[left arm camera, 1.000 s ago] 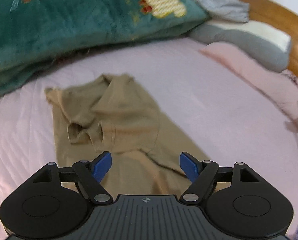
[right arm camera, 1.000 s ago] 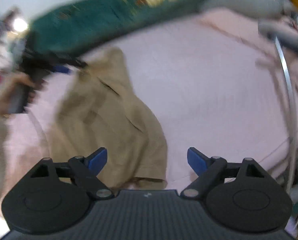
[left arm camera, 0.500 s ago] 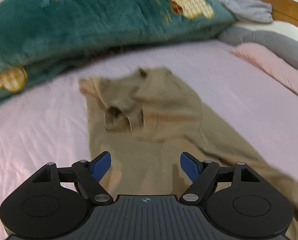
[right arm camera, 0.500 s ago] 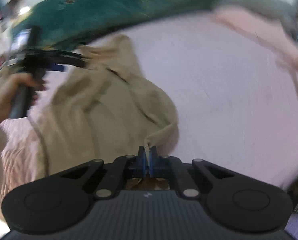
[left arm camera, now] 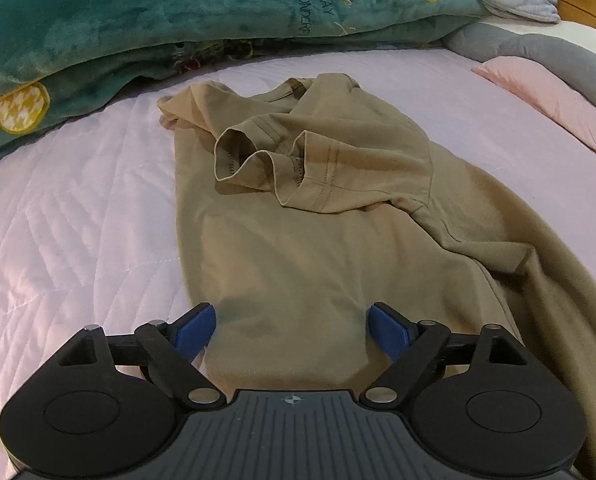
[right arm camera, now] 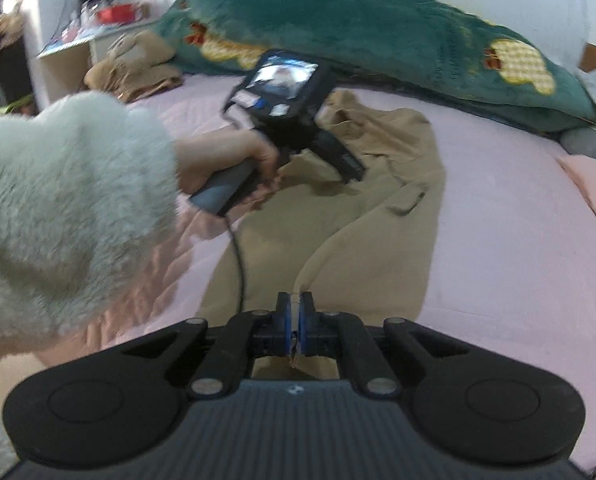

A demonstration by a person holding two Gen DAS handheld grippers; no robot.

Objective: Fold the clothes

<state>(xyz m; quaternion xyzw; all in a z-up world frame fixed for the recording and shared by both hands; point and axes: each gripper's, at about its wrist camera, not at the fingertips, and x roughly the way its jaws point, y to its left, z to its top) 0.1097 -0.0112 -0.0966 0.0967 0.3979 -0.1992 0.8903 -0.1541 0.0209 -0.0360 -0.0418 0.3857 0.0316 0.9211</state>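
Pinching the hem edge of the tan t-shirt (right arm camera: 362,240), the right gripper (right arm camera: 295,322) has its blue pads closed flat on the fabric. Shirt lies lengthwise on the pink quilted bedsheet (left arm camera: 77,216), collar toward the green plush blanket (left arm camera: 157,12), both sleeves folded in over the chest. Left gripper (left arm camera: 291,326) sits low over the shirt's lower half, fingers spread wide, nothing between them; can't tell if they touch the cloth. Right-wrist view shows the left hand (right arm camera: 233,160) in a fluffy white sleeve (right arm camera: 65,200) gripping that tool's handle above the shirt. Pink pillow (left arm camera: 554,100) and grey pillow (left arm camera: 538,46) off to the right.
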